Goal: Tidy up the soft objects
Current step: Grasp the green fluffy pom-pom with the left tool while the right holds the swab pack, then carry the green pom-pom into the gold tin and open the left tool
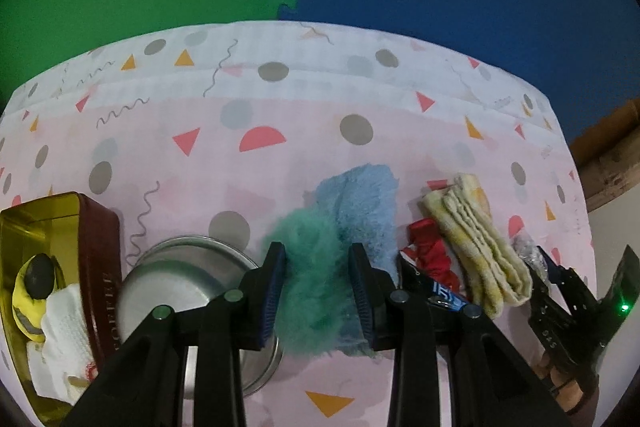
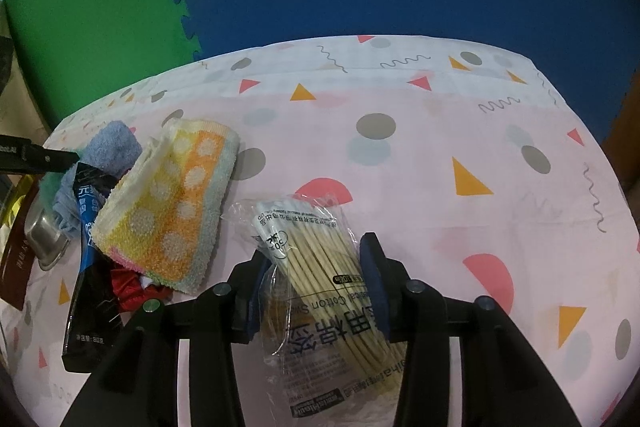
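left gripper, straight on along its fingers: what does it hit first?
Most likely the green fluffy cloth, which lies between the left gripper's fingers, beside the blue fluffy cloth. Depth is unclear.

I see my right gripper [image 2: 316,269] over the patterned tablecloth [image 2: 440,155], its jaws standing either side of a clear pack of cotton swabs [image 2: 320,267]. To its left lie a folded spotted towel [image 2: 172,203] and a dark tube [image 2: 86,267].

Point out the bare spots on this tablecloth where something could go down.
Bare: the cloth behind the blue fluffy cloth toward the far edge, and right of the cotton swab pack. Crowded: from the tin and metal pan to the folded towel.
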